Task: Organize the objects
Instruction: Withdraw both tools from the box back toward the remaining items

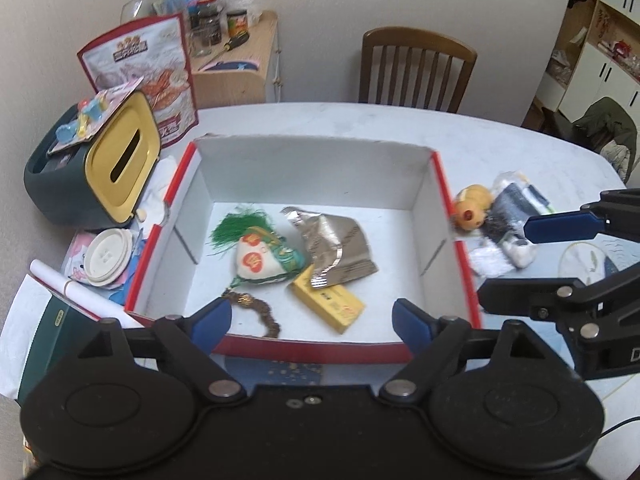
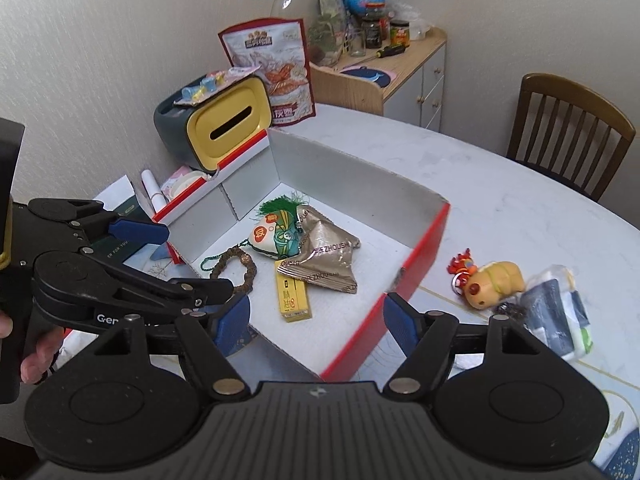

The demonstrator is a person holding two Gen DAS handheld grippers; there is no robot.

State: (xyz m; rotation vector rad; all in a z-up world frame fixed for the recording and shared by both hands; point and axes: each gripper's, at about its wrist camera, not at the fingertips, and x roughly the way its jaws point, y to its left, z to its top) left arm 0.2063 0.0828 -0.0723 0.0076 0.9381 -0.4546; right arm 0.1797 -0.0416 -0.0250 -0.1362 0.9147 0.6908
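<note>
A red-rimmed white box (image 1: 312, 350) sits mid-table. It holds a cloth sachet with a green tassel (image 1: 260, 260), a crumpled foil packet (image 1: 336, 248), a small yellow carton (image 1: 328, 300) and a bead bracelet (image 1: 256, 308). My left gripper (image 1: 312, 322) hovers open and empty over the box's near wall. To the right of the box lie a yellow toy (image 2: 496, 284) with a red charm (image 2: 462, 266) and a dark item in clear plastic (image 2: 556, 312). My right gripper (image 2: 316, 314) stands open and empty above the box's near right corner (image 2: 420, 272), left of the toy.
A green tissue holder with a yellow face (image 1: 120, 168) and a tall snack bag (image 1: 160, 72) stand left of the box. A cup lid (image 1: 108, 256) and papers lie beside them. A wooden chair (image 1: 416, 68) and a cluttered cabinet (image 1: 236, 68) stand behind the table. A hand (image 2: 36, 356) holds the left gripper.
</note>
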